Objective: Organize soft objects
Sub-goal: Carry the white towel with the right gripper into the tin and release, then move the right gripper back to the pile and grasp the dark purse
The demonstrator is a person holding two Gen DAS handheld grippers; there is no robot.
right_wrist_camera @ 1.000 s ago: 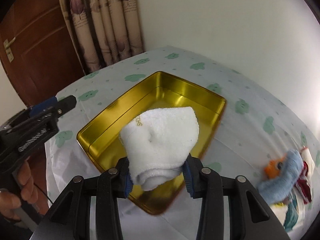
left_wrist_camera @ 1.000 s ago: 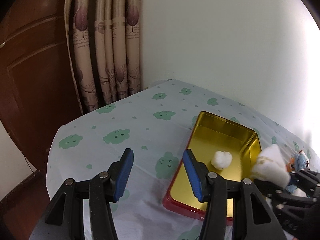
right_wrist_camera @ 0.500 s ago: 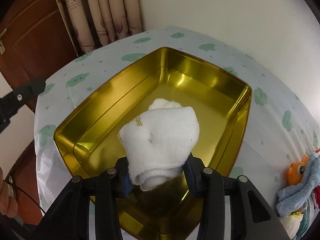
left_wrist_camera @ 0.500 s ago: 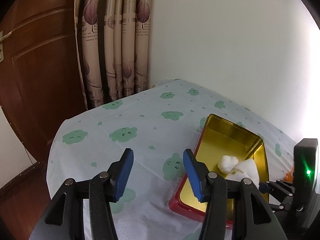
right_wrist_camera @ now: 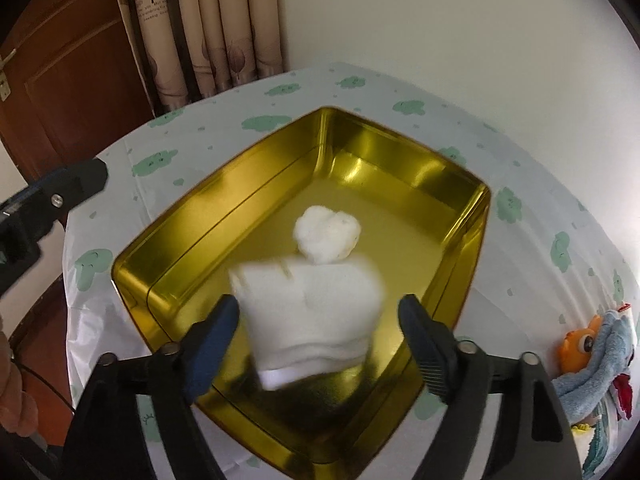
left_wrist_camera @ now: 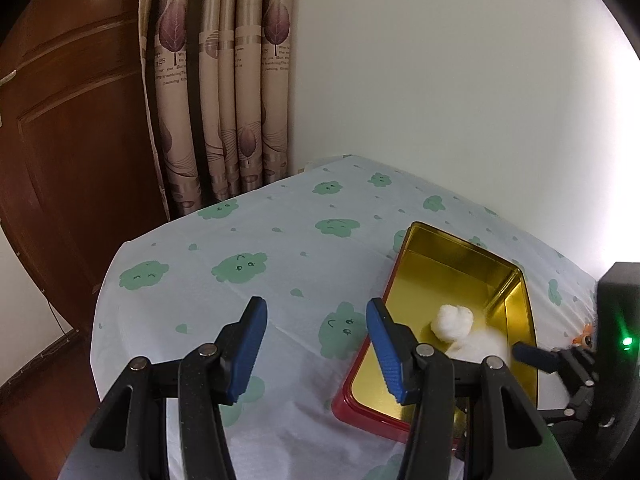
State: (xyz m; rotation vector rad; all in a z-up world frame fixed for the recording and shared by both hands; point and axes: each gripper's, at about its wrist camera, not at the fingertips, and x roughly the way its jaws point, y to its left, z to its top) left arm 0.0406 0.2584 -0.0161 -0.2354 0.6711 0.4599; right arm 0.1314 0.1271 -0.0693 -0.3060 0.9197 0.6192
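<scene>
A gold tin tray (right_wrist_camera: pixel 200 216) with a red outside (left_wrist_camera: pixel 362 364) sits on the cloud-print tablecloth. A white cotton ball (right_wrist_camera: pixel 327 238) lies in it, also seen in the left wrist view (left_wrist_camera: pixel 452 322). A folded white towel (right_wrist_camera: pixel 312 316), blurred, sits between the spread fingers of my right gripper (right_wrist_camera: pixel 320 344), free of both pads, over the tray's near part. My right gripper is open above the tray. My left gripper (left_wrist_camera: pixel 316 348) is open and empty, hovering left of the tray.
A pile of soft toys and cloths, with an orange toy (right_wrist_camera: pixel 580 344) and a blue-grey cloth (right_wrist_camera: pixel 596 368), lies right of the tray. Curtain (left_wrist_camera: pixel 224 100) and wooden door (left_wrist_camera: pixel 68 140) stand behind the table. The tablecloth (left_wrist_camera: pixel 248 264) edge drops off at left.
My right gripper has moved over the tray and opened, letting go of the white towel, which now drops into the tray by the cotton ball. My left gripper has drawn back slightly.
</scene>
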